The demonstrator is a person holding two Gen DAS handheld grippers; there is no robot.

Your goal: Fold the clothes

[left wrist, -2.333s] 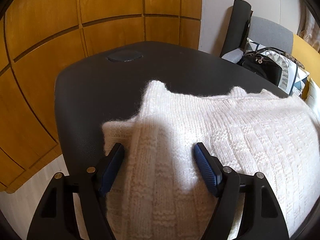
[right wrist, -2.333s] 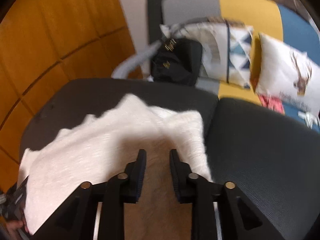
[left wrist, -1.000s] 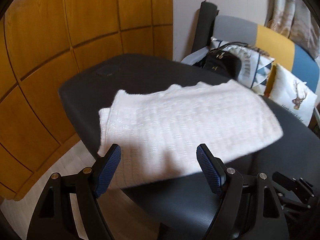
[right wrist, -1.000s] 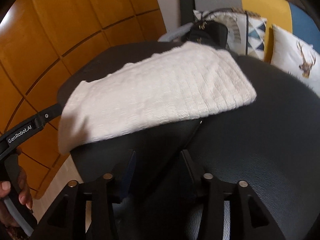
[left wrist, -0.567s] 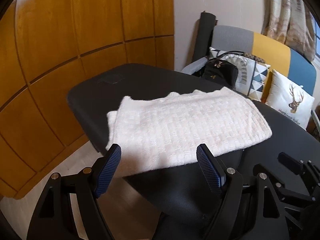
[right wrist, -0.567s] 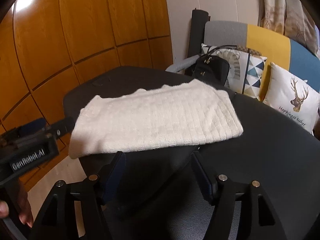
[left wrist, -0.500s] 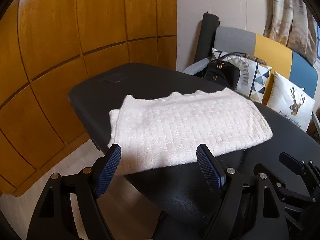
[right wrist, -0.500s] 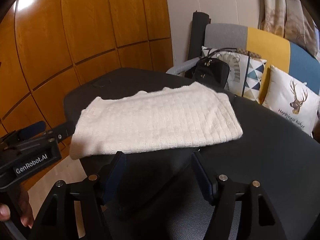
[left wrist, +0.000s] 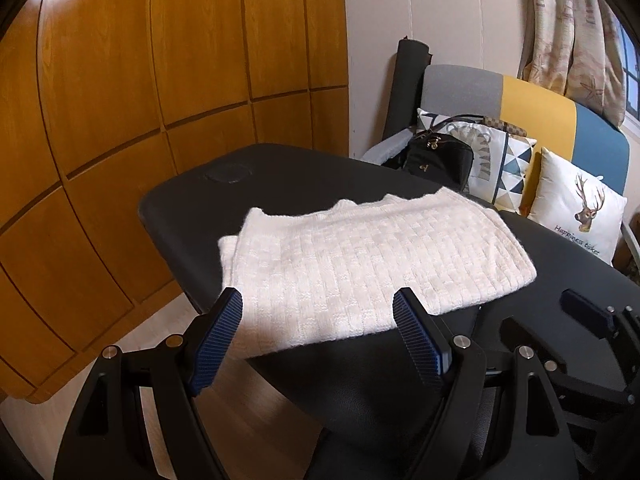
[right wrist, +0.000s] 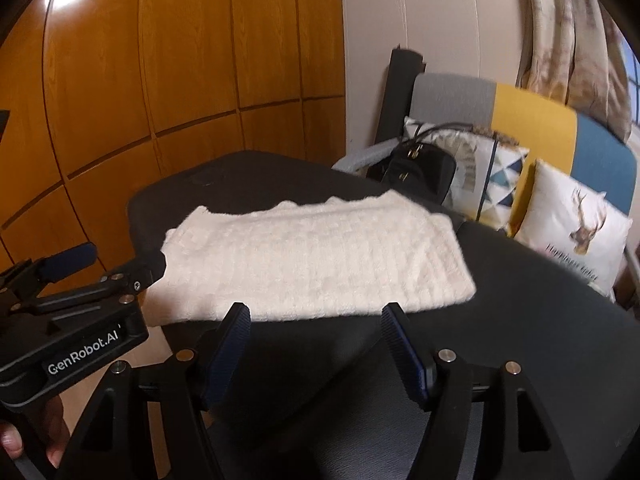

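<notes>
A cream knitted sweater (left wrist: pixel 360 260) (right wrist: pixel 312 260) lies folded into a flat rectangle on the black padded table (left wrist: pixel 288 176) (right wrist: pixel 540 320); one corner hangs over the table's near edge. My left gripper (left wrist: pixel 320 340) hovers on the near side of the sweater, open, with nothing between its blue pads. My right gripper (right wrist: pixel 316 344) is also back from the sweater over bare table, open and empty. In the right wrist view the left gripper's body (right wrist: pixel 72 300) shows at the left, held by a hand (right wrist: pixel 24 452).
Wooden wall panels (left wrist: pixel 160 80) stand behind and left of the table. A sofa (left wrist: pixel 540 120) at the back right carries a black handbag (left wrist: pixel 438 162) and patterned cushions (left wrist: pixel 576 208). Pale floor (left wrist: pixel 80 344) lies beyond the table's left edge.
Both grippers have pulled back and risen away from the folded sweater. The right gripper's jaws have spread wider than a second ago. The sweater stays put.
</notes>
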